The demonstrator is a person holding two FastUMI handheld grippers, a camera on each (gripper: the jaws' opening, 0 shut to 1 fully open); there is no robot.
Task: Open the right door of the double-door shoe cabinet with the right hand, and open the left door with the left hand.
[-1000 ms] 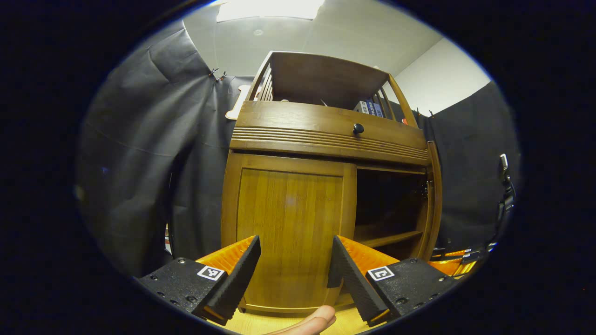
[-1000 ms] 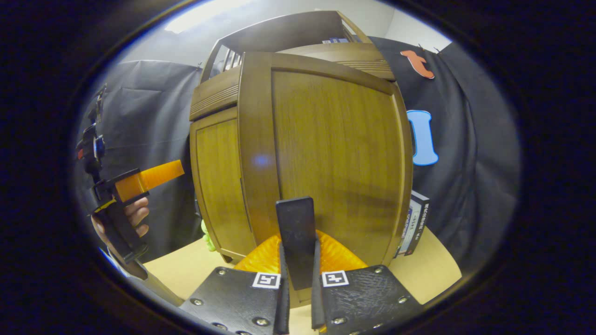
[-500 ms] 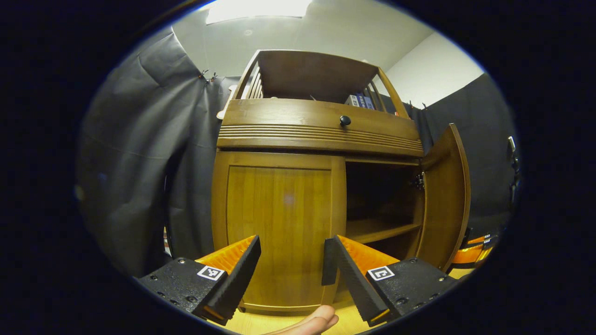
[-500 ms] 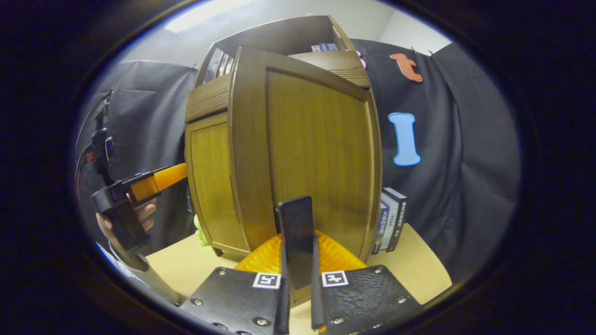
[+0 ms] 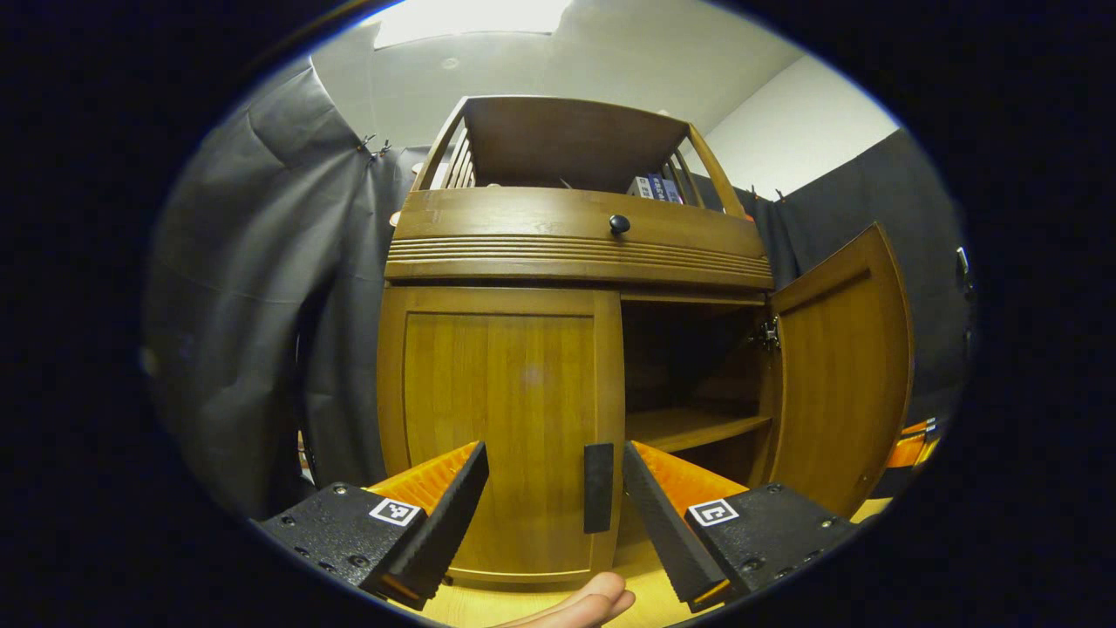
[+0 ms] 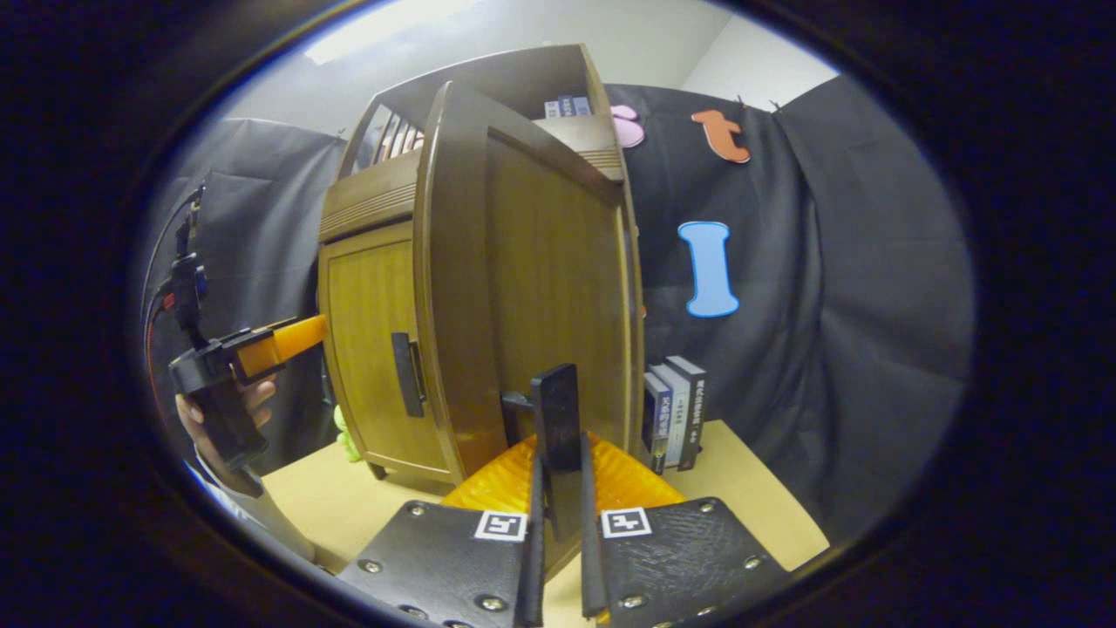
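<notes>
My right gripper [image 6: 558,488] is clamped on the black bar handle [image 6: 558,419] of the brown wooden shoe cabinet's [image 5: 558,253] right door [image 5: 841,366], which stands swung wide, showing an inner shelf [image 5: 689,426]; my left gripper [image 5: 551,497] is spread apart just in front of the shut left door [image 5: 506,419], its dark vertical handle [image 5: 598,487] between the fingers, untouched; upright books [image 6: 676,410] stand on the light wooden counter [image 6: 750,497] beside the cabinet.

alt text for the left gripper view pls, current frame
A wooden shoe cabinet seen from low in front: its right door is swung open onto a dark shelf, its left door closed. The left gripper hangs open before the left door, its handle between the fingers, untouched. A drawer knob sits above.
</notes>
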